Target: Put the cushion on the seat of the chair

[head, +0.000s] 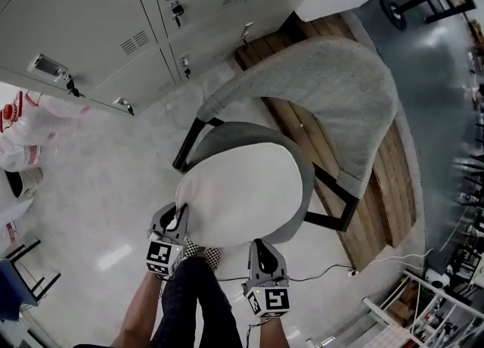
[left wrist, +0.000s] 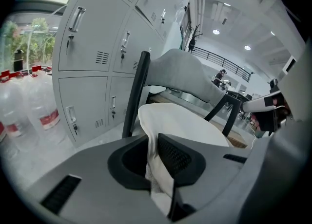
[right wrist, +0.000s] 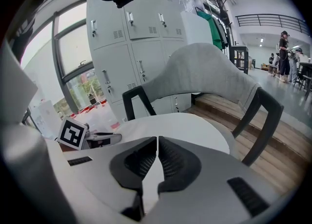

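**Cushion over the seat, both hand-held grippers at its front edge**

The white cushion (head: 238,187) lay spread over the chair's grey seat (head: 301,159). It covered most of the seat and left a grey rim bare on the side toward the backrest (head: 333,89) and along the right. From where I stood it looked flat on the seat, but I could not tell whether its front edge had settled or was slightly lifted.

The cushion reached away from the person toward the backrest, so all of it lay ahead of the two tools and nothing lay behind them.

Both tools sat at the seat's front edge, the side farthest from the backrest. The left hand-held gripper (head: 175,227) had its jaws nearly together on a fold of the cushion's cloth at the front-left corner. The right hand-held gripper (head: 261,252) was just beside the front-right of the seat, its jaws closed narrow on a thin wedge of the same white cloth. Neither was clearly nearer, since each held its own corner.

In my judgement, what remained was to let go at both corners and draw back away from the backrest.

Beyond the chair's back stood grey lockers (head: 113,29), and a wooden platform (head: 378,187) lay under its far side.
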